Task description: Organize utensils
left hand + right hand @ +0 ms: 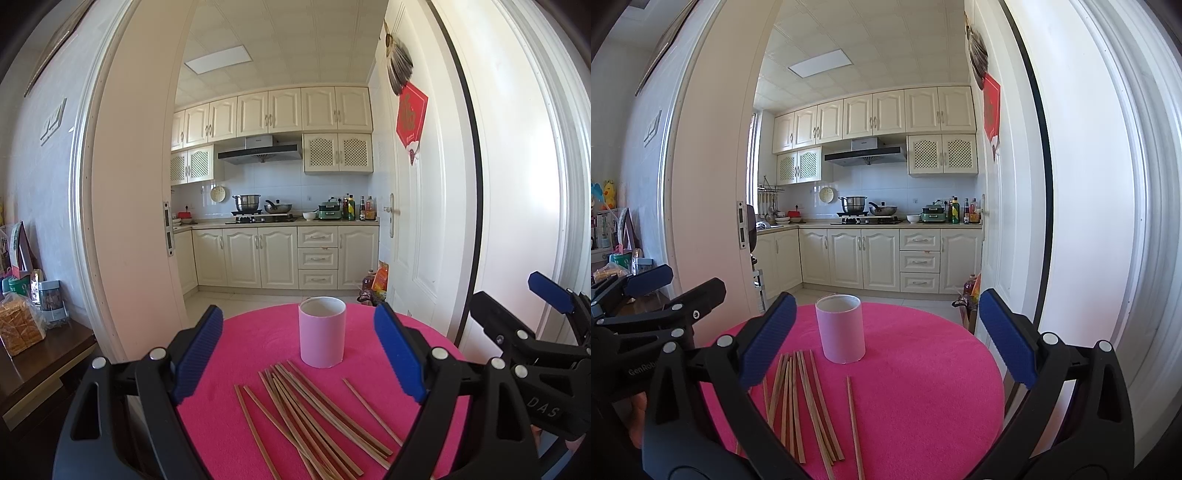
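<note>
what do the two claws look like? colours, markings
Both match: black plastic frames with silver rivets and ribbed blue pads. The left claw body reads "GenRob…" in the right wrist view; the right claw body reads "DAS" in the left wrist view. No cables visible.

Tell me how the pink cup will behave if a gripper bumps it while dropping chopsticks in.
The pink cup stands tall and narrow and looks empty, so it is probably light and may tip if struck near the rim. The pink table cover looks fuzzy, so it likely slides little. Once over, its round wall could let it roll toward the chopsticks.
</note>
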The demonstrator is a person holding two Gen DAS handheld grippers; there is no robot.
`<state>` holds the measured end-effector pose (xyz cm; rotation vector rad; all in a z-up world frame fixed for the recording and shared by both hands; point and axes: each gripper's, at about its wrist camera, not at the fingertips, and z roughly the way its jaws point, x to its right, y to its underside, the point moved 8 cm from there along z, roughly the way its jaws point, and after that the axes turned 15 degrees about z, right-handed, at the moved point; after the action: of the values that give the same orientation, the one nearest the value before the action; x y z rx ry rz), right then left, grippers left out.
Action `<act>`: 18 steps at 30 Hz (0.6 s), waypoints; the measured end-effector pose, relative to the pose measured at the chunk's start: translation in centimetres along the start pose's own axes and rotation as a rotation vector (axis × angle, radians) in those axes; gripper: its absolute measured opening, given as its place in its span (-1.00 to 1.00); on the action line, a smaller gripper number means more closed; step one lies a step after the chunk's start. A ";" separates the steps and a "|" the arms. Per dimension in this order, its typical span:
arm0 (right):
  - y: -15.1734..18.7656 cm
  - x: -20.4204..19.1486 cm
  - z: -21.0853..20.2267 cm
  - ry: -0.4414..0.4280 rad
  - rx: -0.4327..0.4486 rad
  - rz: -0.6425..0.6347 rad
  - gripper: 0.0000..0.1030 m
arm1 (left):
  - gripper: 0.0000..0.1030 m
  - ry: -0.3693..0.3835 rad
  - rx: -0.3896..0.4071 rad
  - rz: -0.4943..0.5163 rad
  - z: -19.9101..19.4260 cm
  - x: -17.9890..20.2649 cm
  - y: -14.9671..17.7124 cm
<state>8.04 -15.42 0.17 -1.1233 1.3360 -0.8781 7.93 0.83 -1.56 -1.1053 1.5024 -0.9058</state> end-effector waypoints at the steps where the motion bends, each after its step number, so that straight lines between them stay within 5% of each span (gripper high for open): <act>1: 0.0 0.0 0.1 0.000 -0.002 0.001 0.88 | 0.60 0.001 -0.001 0.000 0.0 0.0 0.0; 18: 0.1 0.0 0.2 0.003 -0.006 0.004 0.88 | 0.60 -0.001 -0.001 0.000 -0.3 0.4 -0.6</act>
<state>8.26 -15.35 0.07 -1.1239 1.3437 -0.8730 7.71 0.29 -1.07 -1.1060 1.5023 -0.9041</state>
